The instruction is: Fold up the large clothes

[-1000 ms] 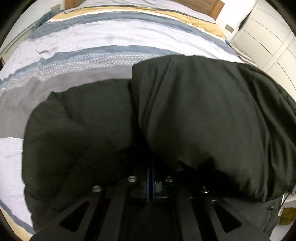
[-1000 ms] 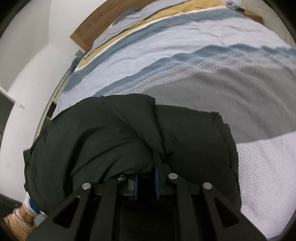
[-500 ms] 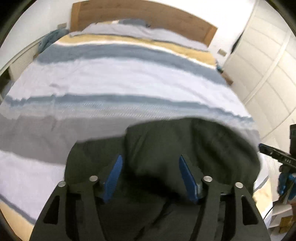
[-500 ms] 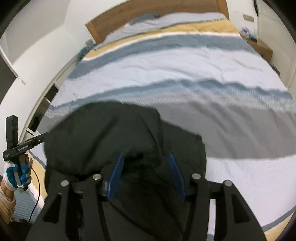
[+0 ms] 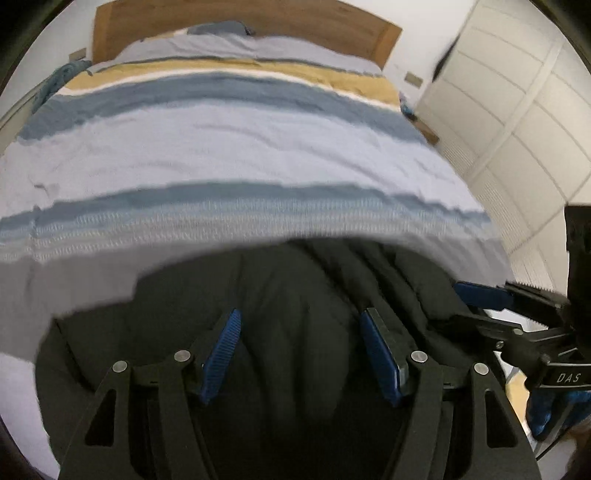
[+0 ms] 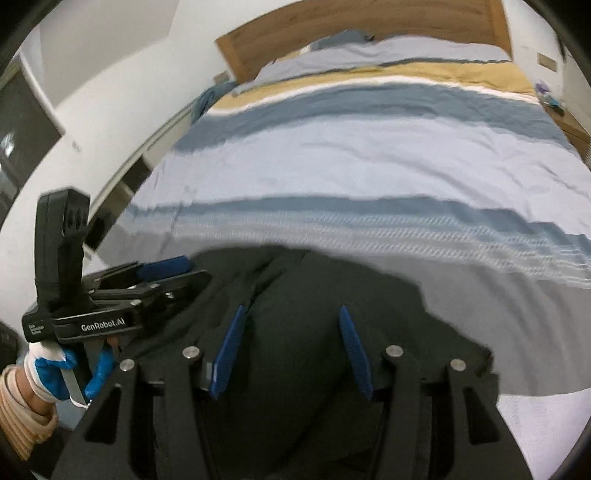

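Dark padded jacket (image 5: 295, 314) sits bunched up at the near edge of the striped bed cover (image 5: 236, 147). Left gripper (image 5: 301, 354) and right gripper (image 6: 291, 349) both hover over it, blue pads spread wide apart — neither one's gripping fabric.

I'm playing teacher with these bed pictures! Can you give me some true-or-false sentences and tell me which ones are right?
1. The dark jacket lies on the striped bed. True.
2. The left gripper squeezes the jacket. False: its fingers are spread wide, holding nothing.
3. The right gripper is open. True.
4. The headboard is white. False: it is brown wood.
5. The bed has a yellow stripe. True.
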{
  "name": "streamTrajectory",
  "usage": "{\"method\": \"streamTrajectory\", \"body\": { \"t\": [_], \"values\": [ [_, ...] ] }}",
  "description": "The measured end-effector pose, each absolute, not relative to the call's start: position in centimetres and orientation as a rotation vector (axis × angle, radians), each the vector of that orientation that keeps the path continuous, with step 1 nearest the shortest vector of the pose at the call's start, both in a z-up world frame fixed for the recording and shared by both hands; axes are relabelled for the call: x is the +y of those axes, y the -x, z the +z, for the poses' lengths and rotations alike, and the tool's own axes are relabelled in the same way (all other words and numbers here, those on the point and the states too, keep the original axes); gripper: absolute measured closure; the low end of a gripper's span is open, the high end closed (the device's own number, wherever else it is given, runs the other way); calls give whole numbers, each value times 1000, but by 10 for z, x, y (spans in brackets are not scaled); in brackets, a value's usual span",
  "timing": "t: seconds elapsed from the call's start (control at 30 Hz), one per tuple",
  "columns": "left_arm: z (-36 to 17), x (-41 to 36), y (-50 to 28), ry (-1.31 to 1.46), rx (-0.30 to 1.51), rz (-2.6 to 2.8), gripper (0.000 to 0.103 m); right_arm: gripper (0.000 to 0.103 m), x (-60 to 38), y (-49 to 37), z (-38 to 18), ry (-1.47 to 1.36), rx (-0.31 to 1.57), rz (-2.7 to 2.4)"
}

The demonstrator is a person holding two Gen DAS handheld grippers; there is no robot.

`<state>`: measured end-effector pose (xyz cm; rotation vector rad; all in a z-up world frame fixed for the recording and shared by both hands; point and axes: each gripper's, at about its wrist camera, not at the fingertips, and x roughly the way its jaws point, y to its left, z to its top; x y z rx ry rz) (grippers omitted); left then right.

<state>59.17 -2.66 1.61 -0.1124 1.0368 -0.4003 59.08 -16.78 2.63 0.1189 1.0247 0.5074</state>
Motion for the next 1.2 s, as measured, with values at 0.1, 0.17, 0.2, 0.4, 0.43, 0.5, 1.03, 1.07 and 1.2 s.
{"method": "streamTrajectory", "body": {
  "t": [0.1, 0.17, 0.2, 0.4, 0.43, 0.5, 1.03, 1.07, 1.2],
  "values": [
    [-9, -28, -567, 65, 1071, -387, 37, 51, -160, -572, 0, -22, 1080, 508],
    [-25, -27, -549, 30, 1089, -369, 37, 50, -158, -556, -19, 26, 1107, 504],
    [-31, -27, -544, 30, 1101, -366, 37, 50, -159, -552, -25, 36, 1111, 500],
    [-66, -33, -543, -1, 1140, -338, 36, 50, -157, -532, -74, 106, 1130, 441],
    [-70, -35, -546, -10, 1143, -333, 36, 50, -156, -534, -79, 112, 1133, 436],
    [-71, -38, -548, -22, 1143, -328, 36, 50, -154, -538, -85, 127, 1144, 425],
    [-52, -40, -504, -64, 1121, -241, 30, 49, -170, -502, -60, 79, 1148, 352],
    [-50, -40, -502, -59, 1122, -235, 30, 49, -170, -501, -59, 77, 1150, 343],
    [-37, -33, -494, -31, 1120, -217, 30, 49, -170, -491, -53, 67, 1158, 312]
  ]
}}
